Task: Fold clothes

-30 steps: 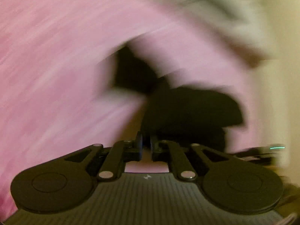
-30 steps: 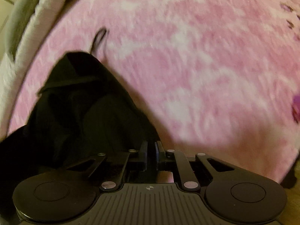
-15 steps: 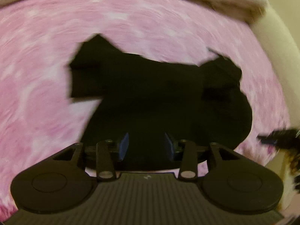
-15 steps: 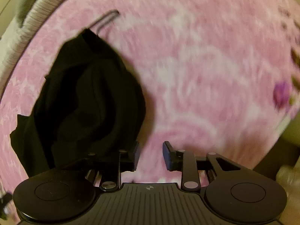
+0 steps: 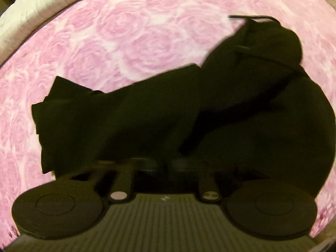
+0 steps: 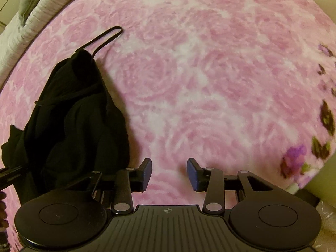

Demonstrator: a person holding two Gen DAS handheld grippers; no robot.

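Note:
A black garment (image 5: pixel 168 113) with thin straps lies crumpled on a pink rose-patterned blanket (image 5: pixel 126 31). My left gripper (image 5: pixel 164 164) hovers at the garment's near edge; its dark fingers merge with the black cloth, so the jaw gap is hard to read. In the right wrist view the garment (image 6: pixel 69 115) lies to the left, with one strap loop (image 6: pixel 107 35) stretched out on the blanket (image 6: pixel 210 84). My right gripper (image 6: pixel 169 173) is open and empty over bare blanket, just right of the garment.
A white ribbed pillow (image 6: pixel 31 19) lies along the far left edge of the bed, also seen in the left wrist view (image 5: pixel 37 6). A floral purple patch (image 6: pixel 294 159) marks the blanket's right edge, where the bed drops off.
Both grippers let go of the garment and it now lies on the blanket. The right jaws went from shut to wide open. The left gripper pulled back to the garment's near edge.

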